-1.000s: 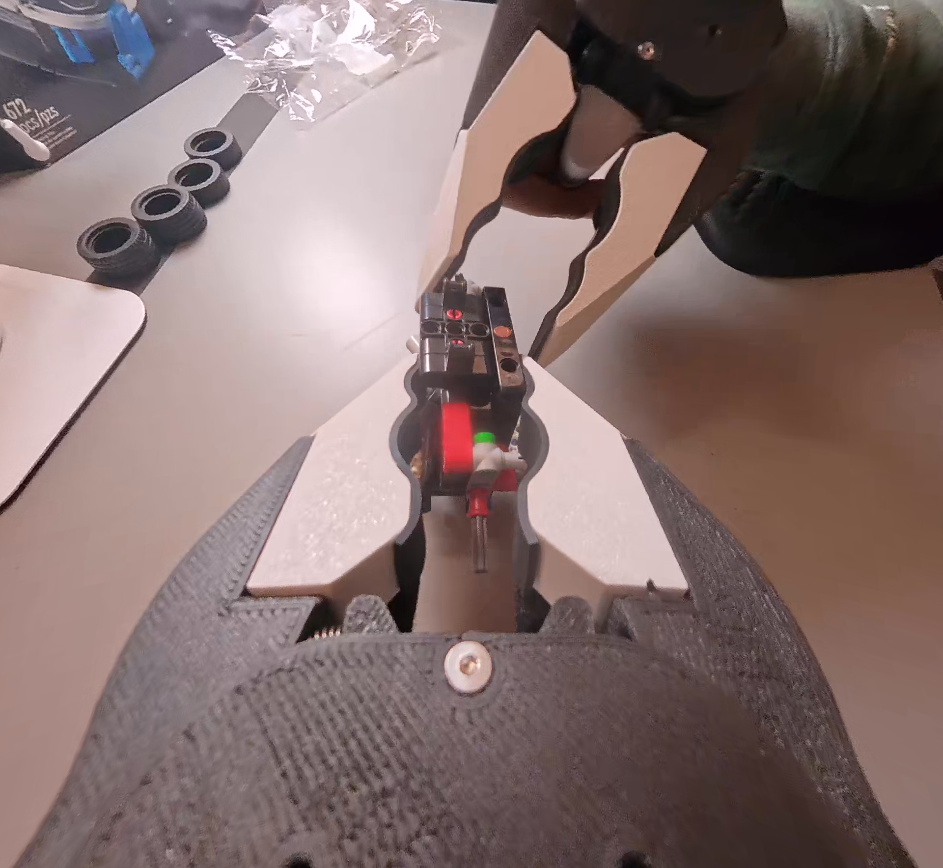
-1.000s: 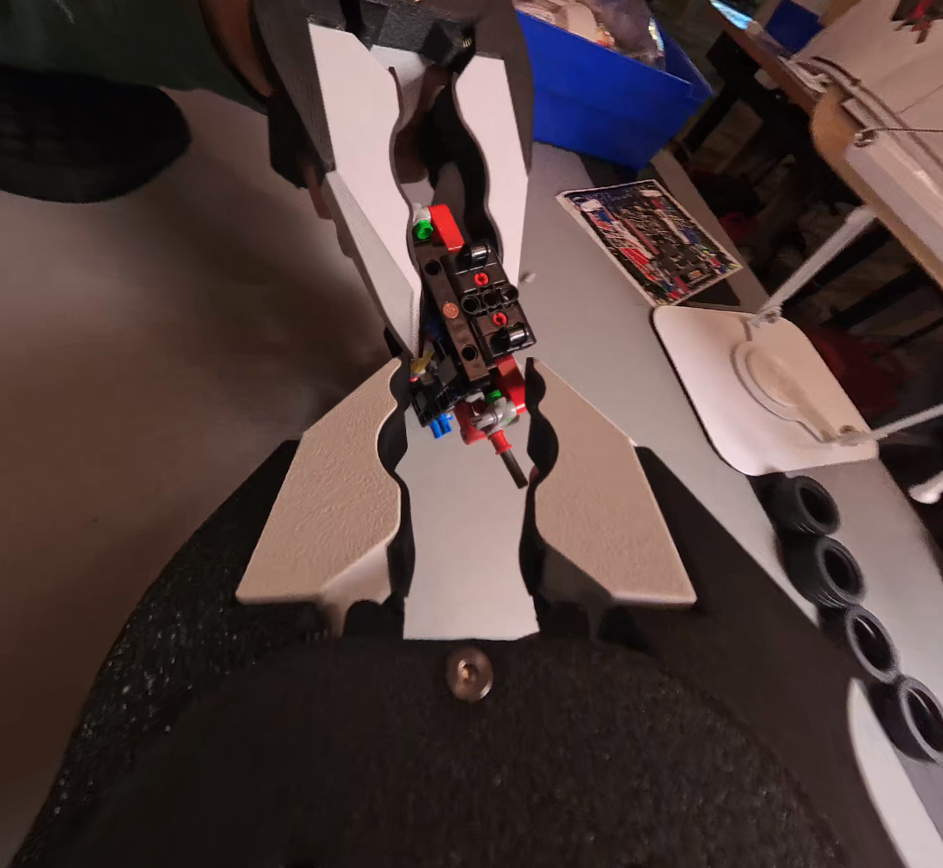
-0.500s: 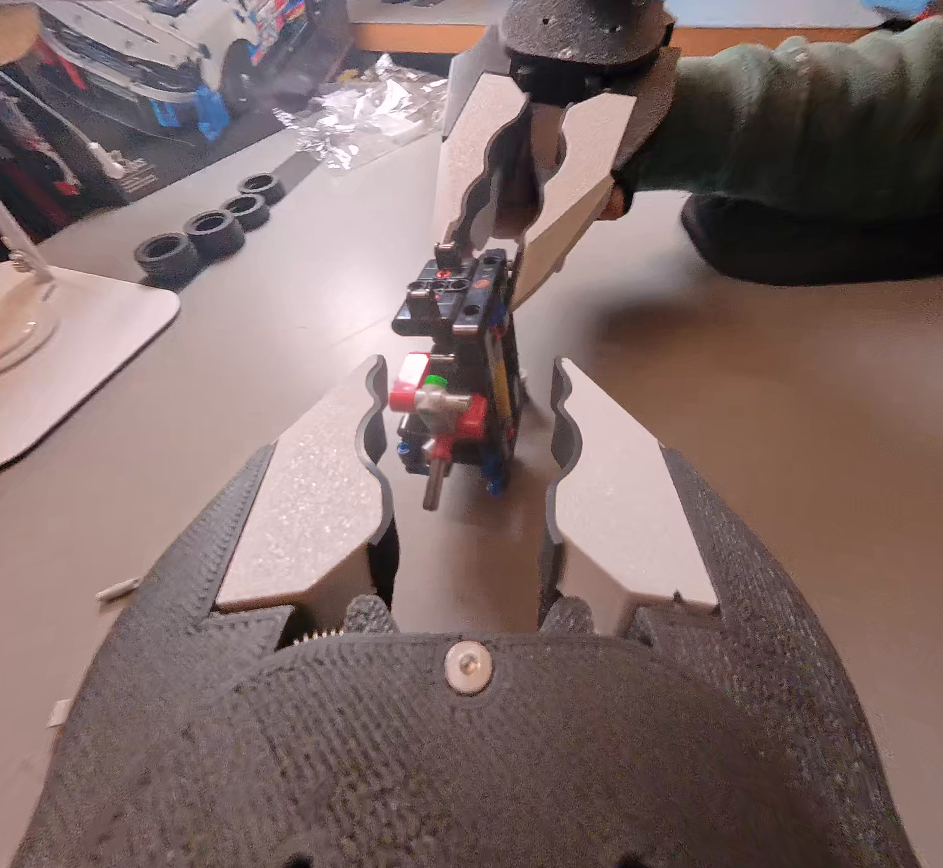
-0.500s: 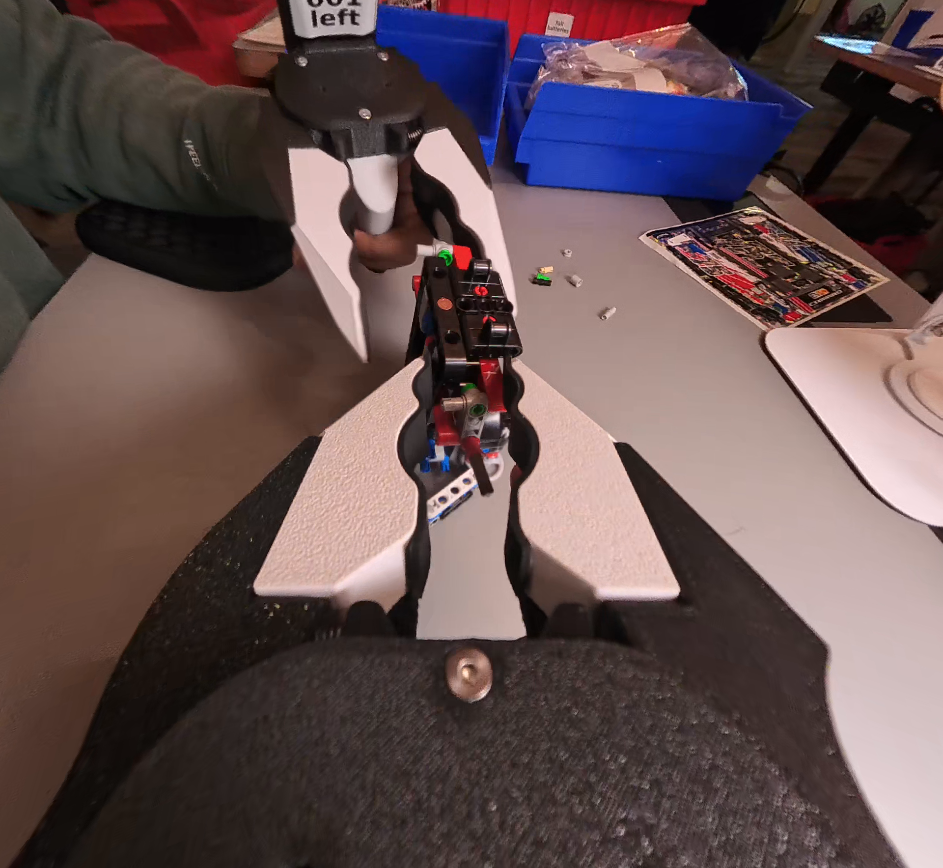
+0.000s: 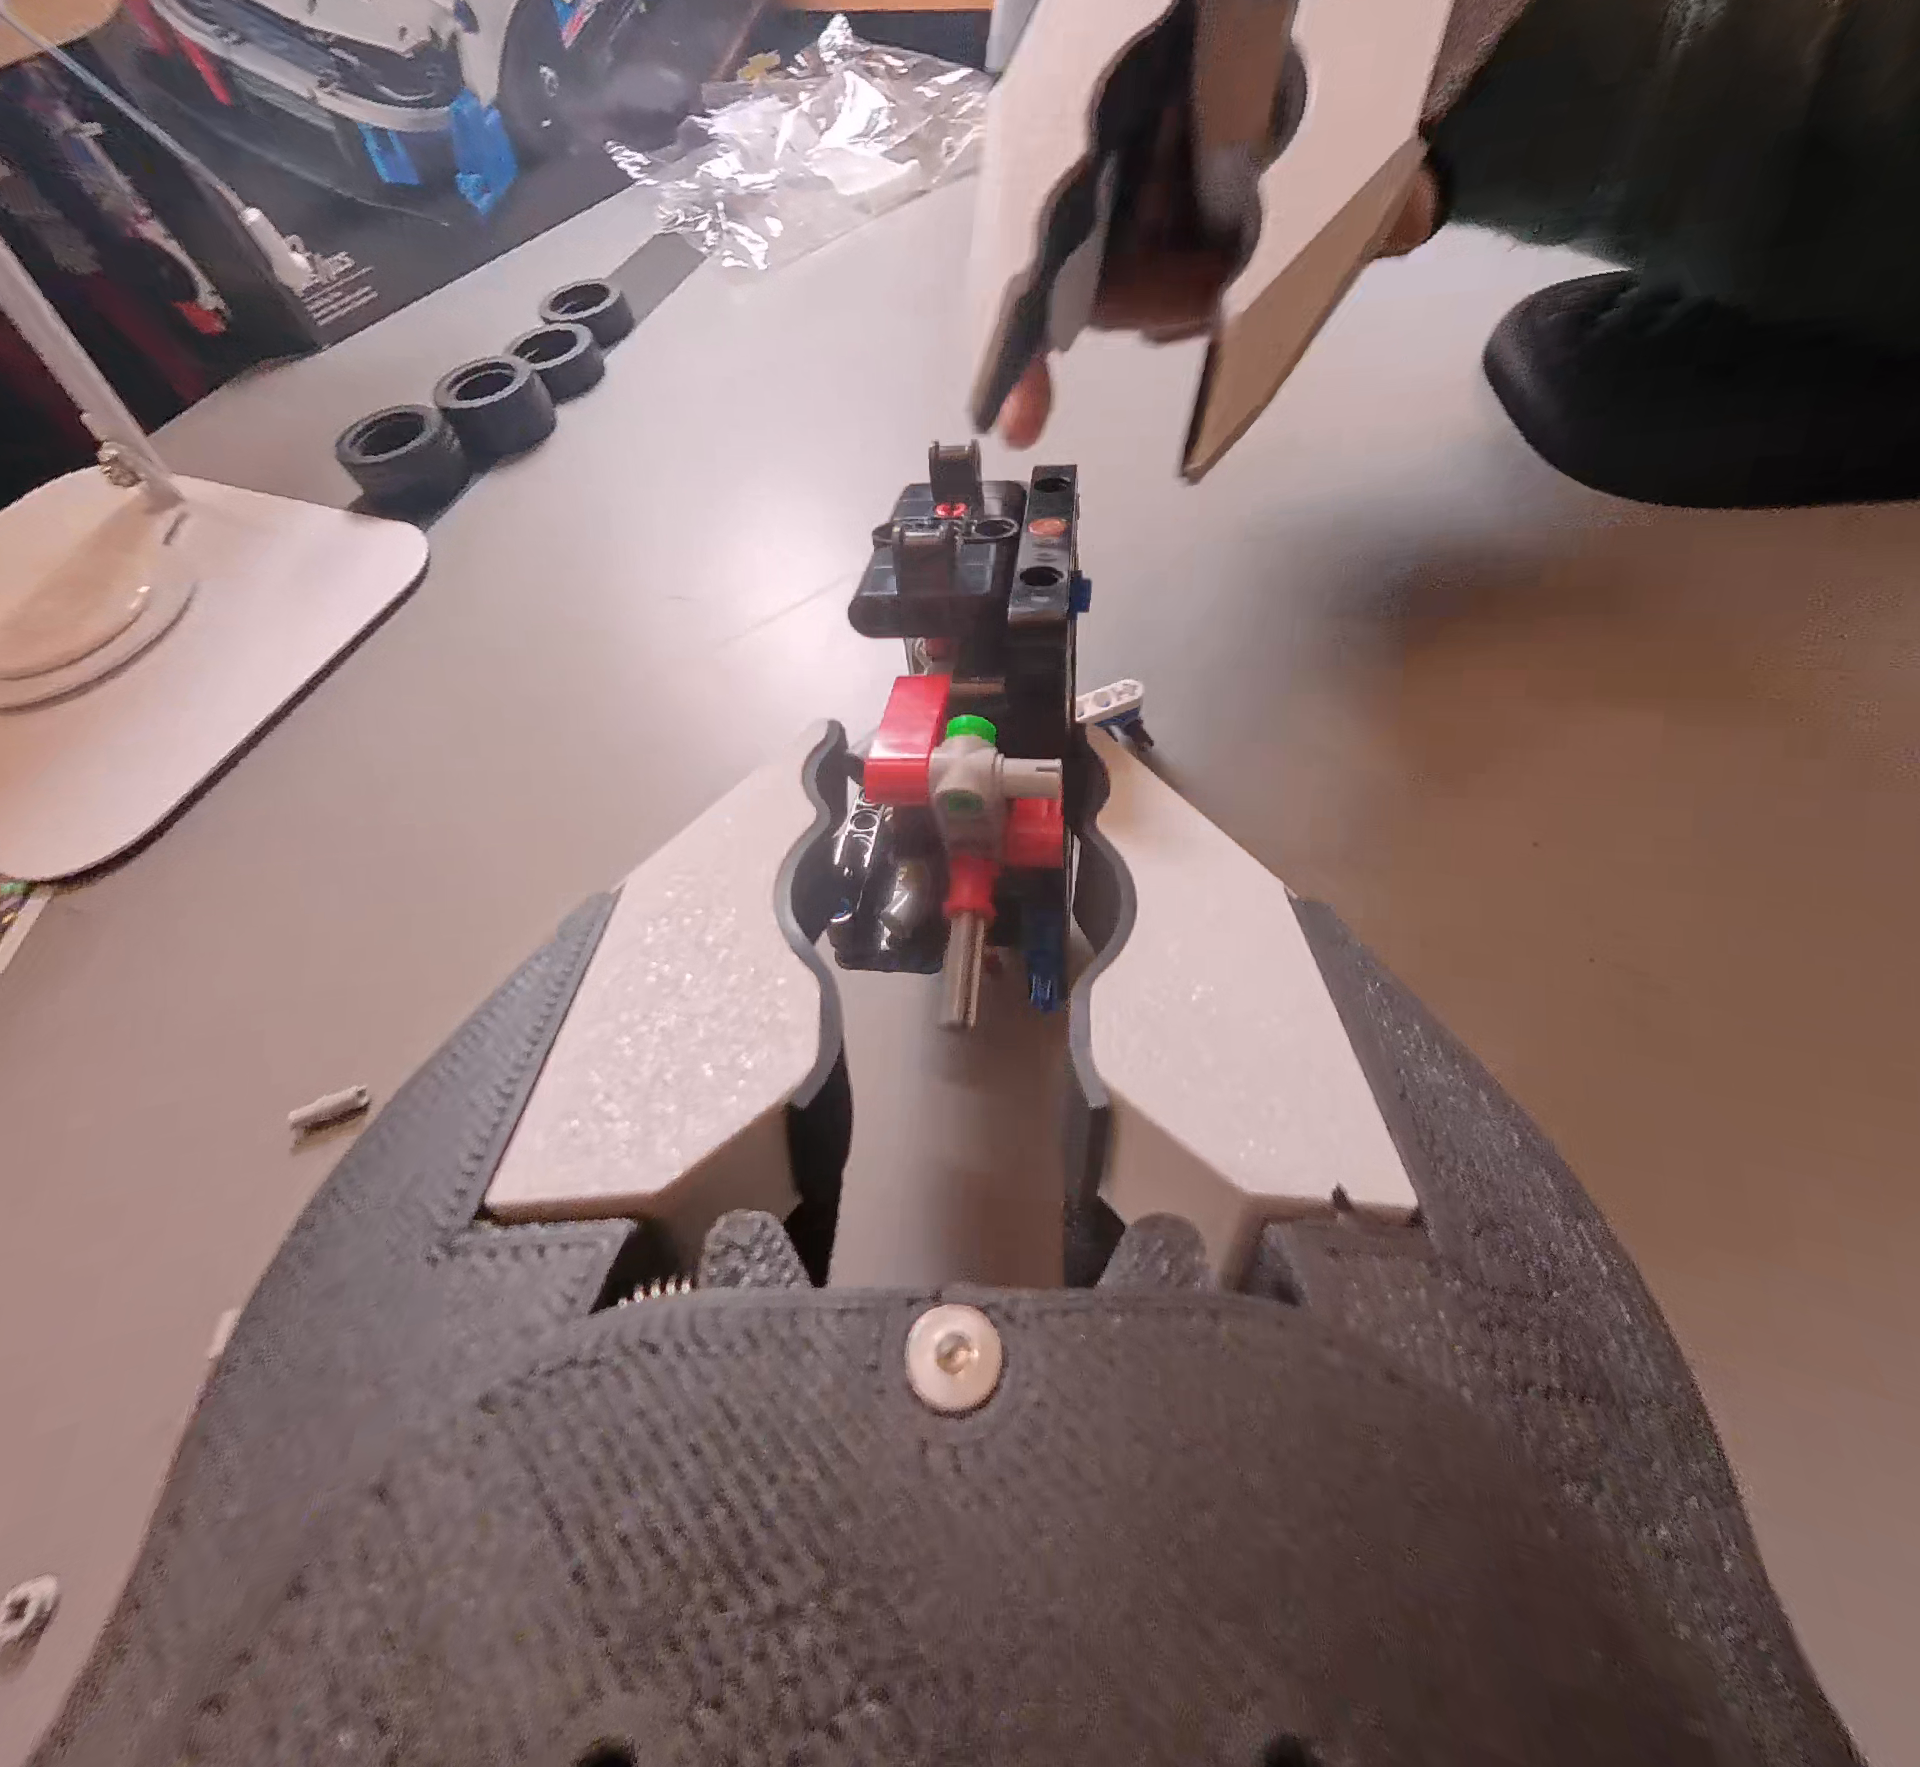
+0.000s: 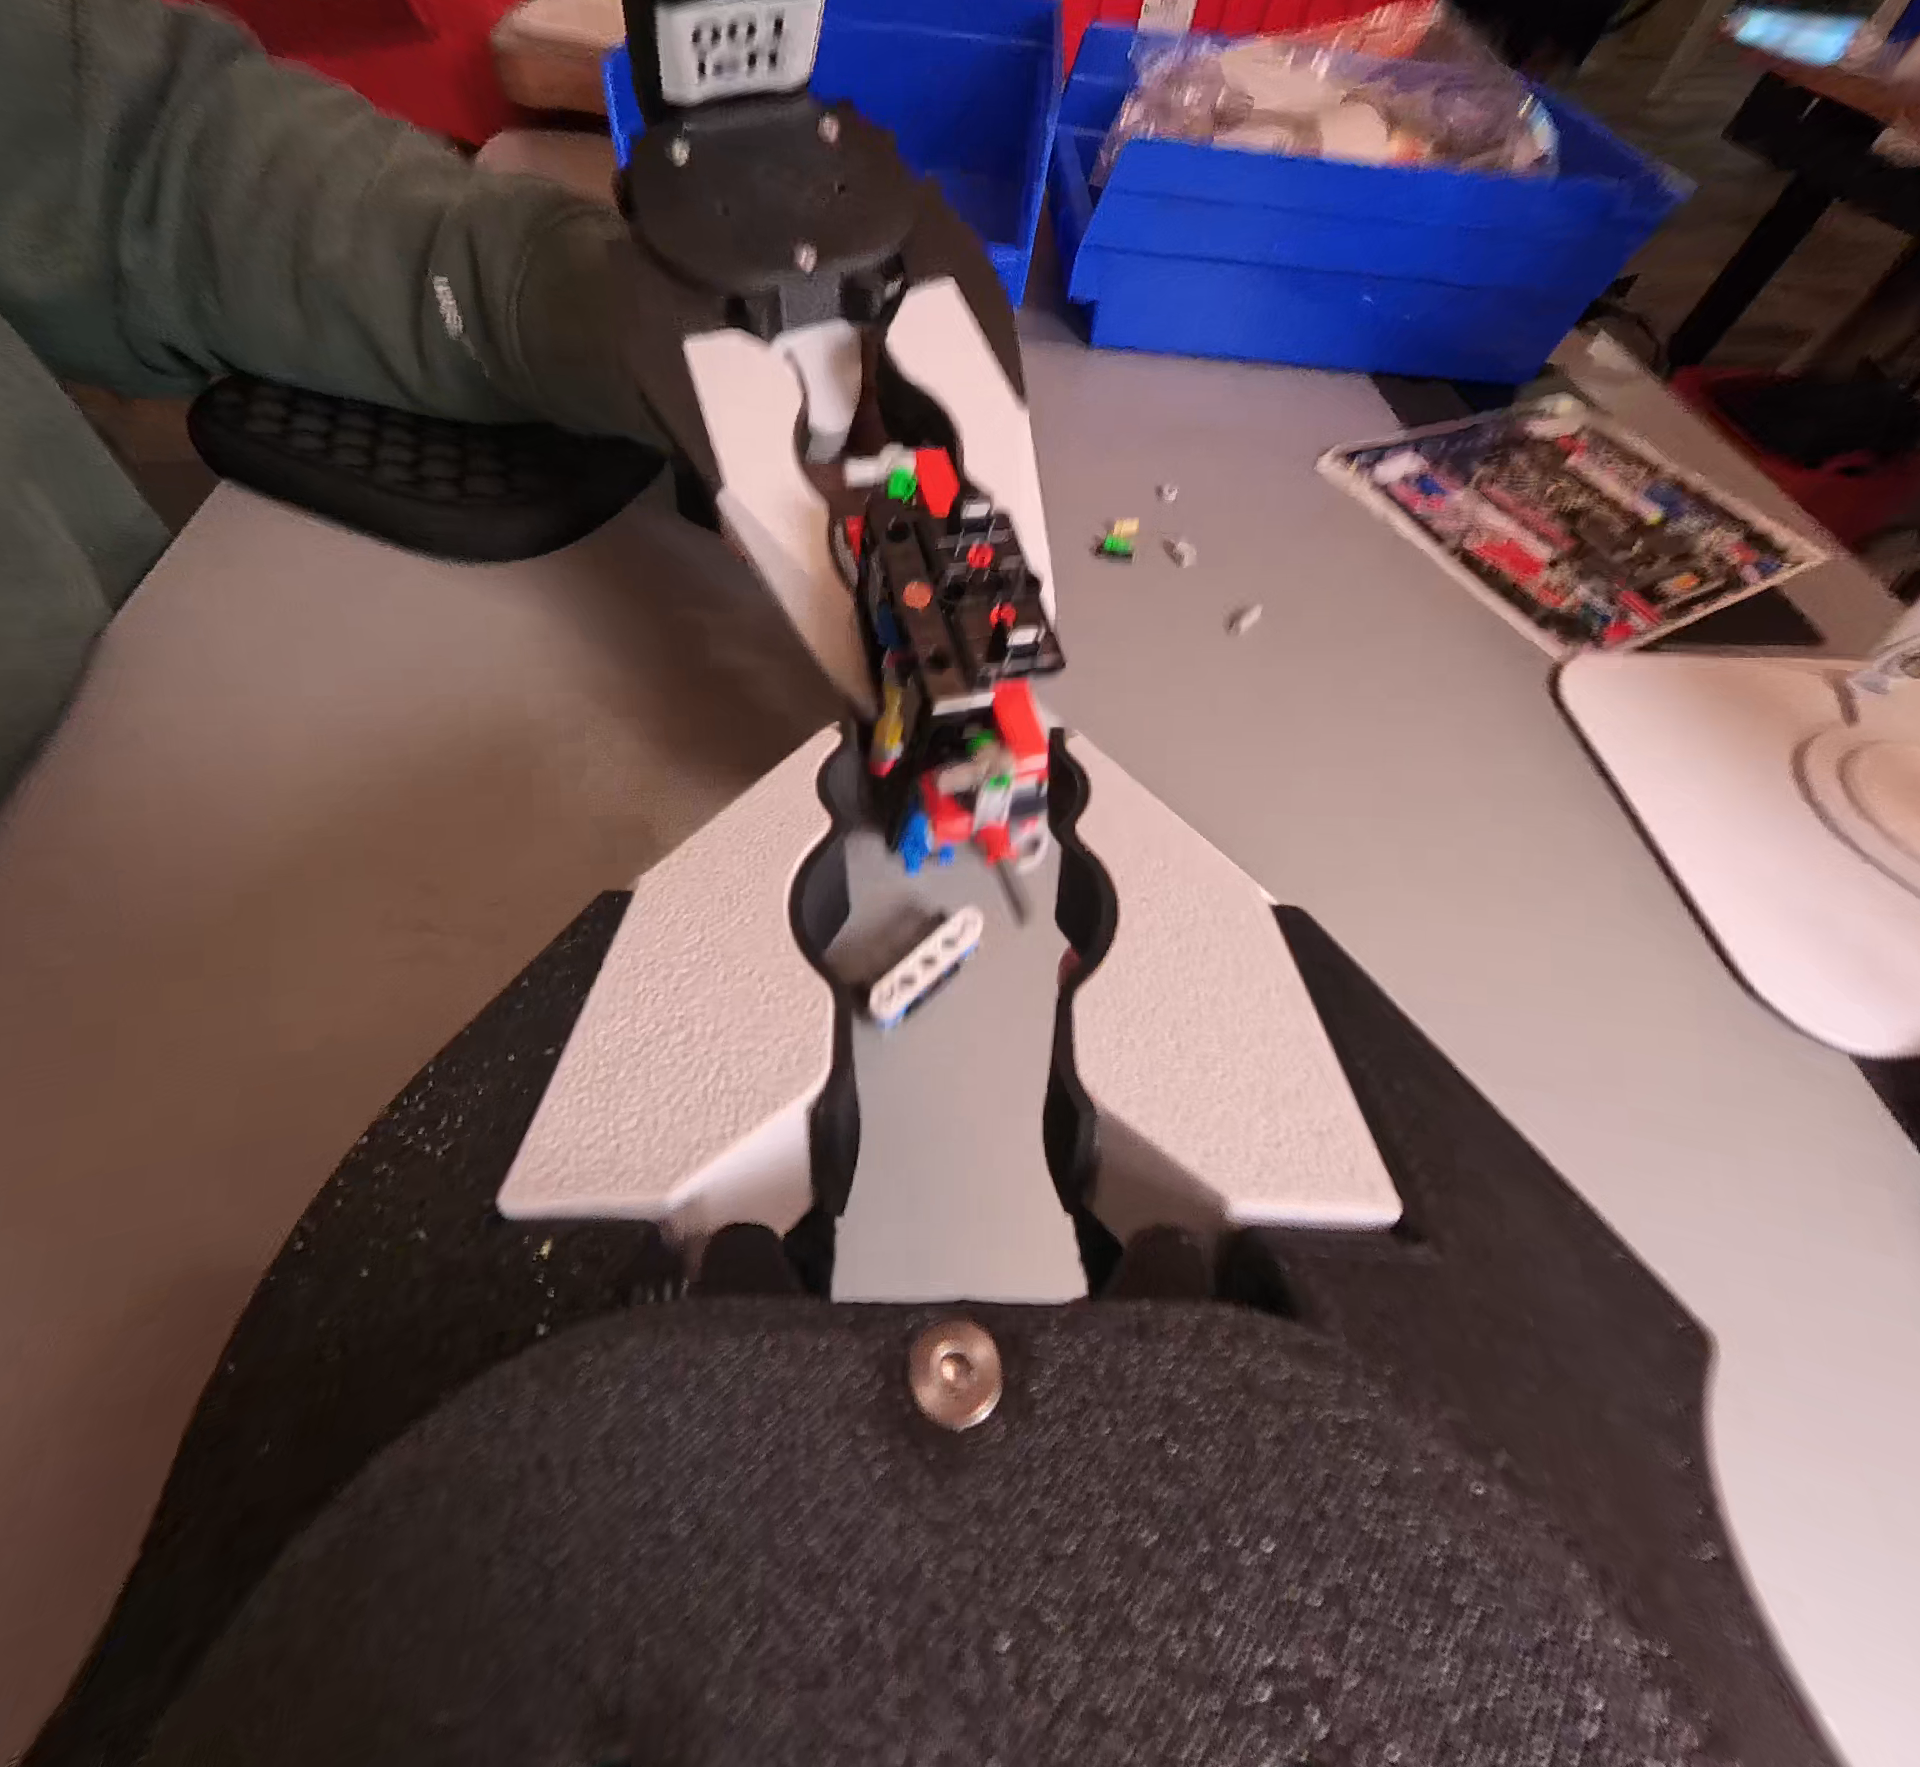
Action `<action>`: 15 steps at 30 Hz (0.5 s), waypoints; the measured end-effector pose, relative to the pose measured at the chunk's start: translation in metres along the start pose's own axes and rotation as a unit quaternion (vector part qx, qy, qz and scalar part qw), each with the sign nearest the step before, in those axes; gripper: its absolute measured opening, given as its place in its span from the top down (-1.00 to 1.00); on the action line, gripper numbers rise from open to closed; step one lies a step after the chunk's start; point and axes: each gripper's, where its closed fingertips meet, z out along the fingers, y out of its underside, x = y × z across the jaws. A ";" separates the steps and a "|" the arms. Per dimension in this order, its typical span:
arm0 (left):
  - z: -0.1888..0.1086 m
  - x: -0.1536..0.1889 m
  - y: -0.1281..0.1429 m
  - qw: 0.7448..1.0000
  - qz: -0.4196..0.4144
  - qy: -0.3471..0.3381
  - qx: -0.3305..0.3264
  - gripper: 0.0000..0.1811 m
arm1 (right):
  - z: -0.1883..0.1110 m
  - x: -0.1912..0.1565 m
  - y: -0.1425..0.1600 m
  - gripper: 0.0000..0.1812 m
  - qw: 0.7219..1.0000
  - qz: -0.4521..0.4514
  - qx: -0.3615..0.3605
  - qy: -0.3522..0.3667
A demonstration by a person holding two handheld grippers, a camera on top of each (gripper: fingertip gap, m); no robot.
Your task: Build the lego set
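A black Lego assembly [image 5: 966, 595] with red, green and grey parts and a grey axle stands on the grey table [image 5: 623, 678]. My left gripper [image 5: 956, 772] is shut on its near end. My right gripper [image 5: 1091, 439] hangs open just above and behind its far end, not touching it. In the right wrist view the assembly [image 6: 956, 616] lies ahead of the open right gripper [image 6: 945, 751], with the left gripper's fingers [image 6: 779, 564] clamped on its far part. A small white beam [image 6: 925, 969] lies loose on the table between the right fingers.
Several black tyres [image 5: 488, 387] sit in a row at left, beside a white lamp base [image 5: 156, 657], the set box [image 5: 312, 76] and an empty plastic bag [image 5: 821, 138]. An instruction booklet [image 6: 1558, 533], loose small pieces [image 6: 1174, 554] and blue bins [image 6: 1351, 242] lie beyond. The gap from one gripper's tips to the other's is roughly 5 centimetres.
Half a second ago the right gripper held the assembly and the left was open. Now the left has shut on it, and the right has opened and drawn back upward.
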 end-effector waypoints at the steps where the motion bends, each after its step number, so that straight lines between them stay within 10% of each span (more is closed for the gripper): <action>1: -0.002 -0.003 0.001 1.000 -0.004 -0.009 -0.003 0.55 | -0.007 -0.003 0.009 0.60 0.999 -0.001 -0.038 -0.013; 6: -0.008 -0.020 0.005 0.998 -0.022 -0.062 -0.009 0.55 | -0.004 -0.014 0.078 0.45 0.973 -0.040 -0.220 -0.056; 15: -0.018 -0.028 0.011 0.992 -0.015 -0.127 -0.019 0.55 | 0.036 -0.018 0.086 0.49 0.969 -0.044 -0.209 -0.121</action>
